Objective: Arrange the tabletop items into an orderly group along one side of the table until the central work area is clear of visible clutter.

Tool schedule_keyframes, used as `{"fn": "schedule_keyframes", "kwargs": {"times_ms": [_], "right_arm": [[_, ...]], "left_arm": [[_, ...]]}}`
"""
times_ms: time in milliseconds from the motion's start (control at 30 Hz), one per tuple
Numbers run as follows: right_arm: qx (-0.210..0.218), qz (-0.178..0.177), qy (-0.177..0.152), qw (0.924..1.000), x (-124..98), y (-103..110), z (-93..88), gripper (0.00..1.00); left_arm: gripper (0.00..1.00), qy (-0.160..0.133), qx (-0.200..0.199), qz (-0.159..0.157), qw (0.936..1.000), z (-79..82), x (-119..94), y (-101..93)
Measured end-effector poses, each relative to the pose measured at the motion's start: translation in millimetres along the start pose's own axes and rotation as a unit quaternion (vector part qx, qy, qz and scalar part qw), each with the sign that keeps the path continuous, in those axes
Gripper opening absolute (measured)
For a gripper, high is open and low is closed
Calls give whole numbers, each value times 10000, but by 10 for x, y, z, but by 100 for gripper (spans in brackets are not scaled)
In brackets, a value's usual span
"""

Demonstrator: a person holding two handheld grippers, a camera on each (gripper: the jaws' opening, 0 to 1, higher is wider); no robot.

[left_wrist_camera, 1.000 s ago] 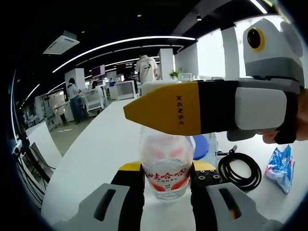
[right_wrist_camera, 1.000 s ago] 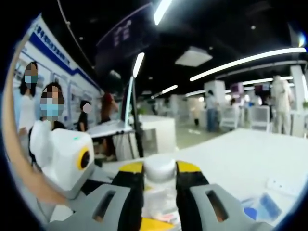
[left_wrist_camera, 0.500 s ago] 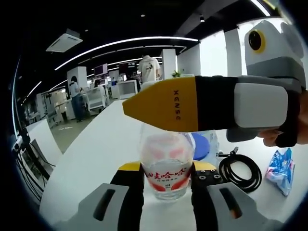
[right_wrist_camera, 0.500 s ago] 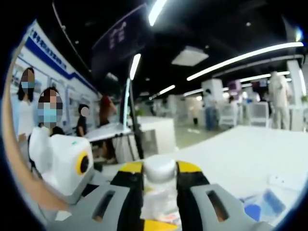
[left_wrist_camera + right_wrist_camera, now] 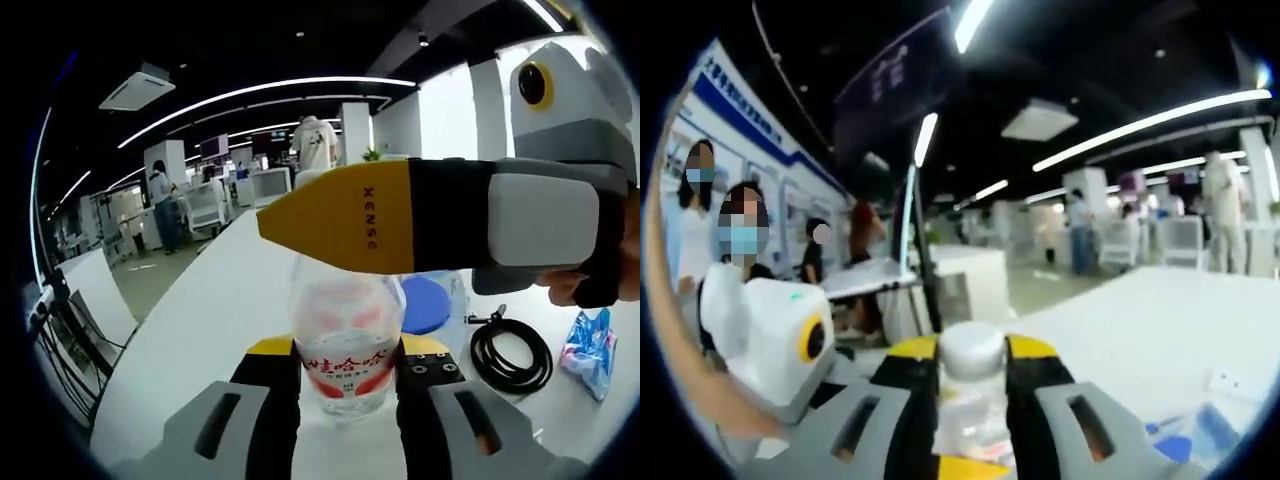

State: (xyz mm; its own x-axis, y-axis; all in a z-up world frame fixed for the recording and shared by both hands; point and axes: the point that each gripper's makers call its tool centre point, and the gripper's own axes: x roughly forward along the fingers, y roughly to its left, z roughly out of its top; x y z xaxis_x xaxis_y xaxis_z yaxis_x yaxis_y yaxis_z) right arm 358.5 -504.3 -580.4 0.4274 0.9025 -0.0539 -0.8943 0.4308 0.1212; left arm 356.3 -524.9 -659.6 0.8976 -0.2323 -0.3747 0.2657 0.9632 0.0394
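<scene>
A clear water bottle (image 5: 345, 315) with a red label stands upright on the white table (image 5: 210, 310). My left gripper (image 5: 347, 352) is shut on its lower body. My right gripper (image 5: 335, 218) comes in from the right across the bottle's top, its yellow jaw hiding the neck. In the right gripper view, my right gripper (image 5: 972, 358) is shut on the bottle's white cap (image 5: 972, 342). The left gripper (image 5: 775, 340) and a person's arm show at the left there.
A blue disc (image 5: 427, 304), a coiled black cable (image 5: 510, 350) and a blue snack packet (image 5: 590, 340) lie on the table to the right of the bottle. A blue item (image 5: 1200, 432) and a small white block (image 5: 1236, 382) lie at the lower right. People stand in the background.
Both views have shifted slightly with the hands. Both grips on the bottle stay the same.
</scene>
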Motion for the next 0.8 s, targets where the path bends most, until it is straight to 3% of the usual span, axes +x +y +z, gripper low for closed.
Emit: {"fn": "schedule_keyframes", "kwargs": {"times_ms": [333, 600, 700, 800], "right_arm": [[28, -18, 30, 10000, 2, -26, -17, 22], [307, -64, -28, 9995, -8, -21, 14, 23], [421, -95, -94, 9990, -9, -25, 44, 31], [471, -121, -55, 9988, -14, -37, 27, 43]], "left_arm": [[35, -12, -51, -20, 10000, -15, 30, -9], [37, -7, -105, -14, 9999, -17, 34, 10], [38, -27, -349, 41, 9994, -16, 42, 68], [51, -164, -348, 69, 9992, 41, 25, 85]]}}
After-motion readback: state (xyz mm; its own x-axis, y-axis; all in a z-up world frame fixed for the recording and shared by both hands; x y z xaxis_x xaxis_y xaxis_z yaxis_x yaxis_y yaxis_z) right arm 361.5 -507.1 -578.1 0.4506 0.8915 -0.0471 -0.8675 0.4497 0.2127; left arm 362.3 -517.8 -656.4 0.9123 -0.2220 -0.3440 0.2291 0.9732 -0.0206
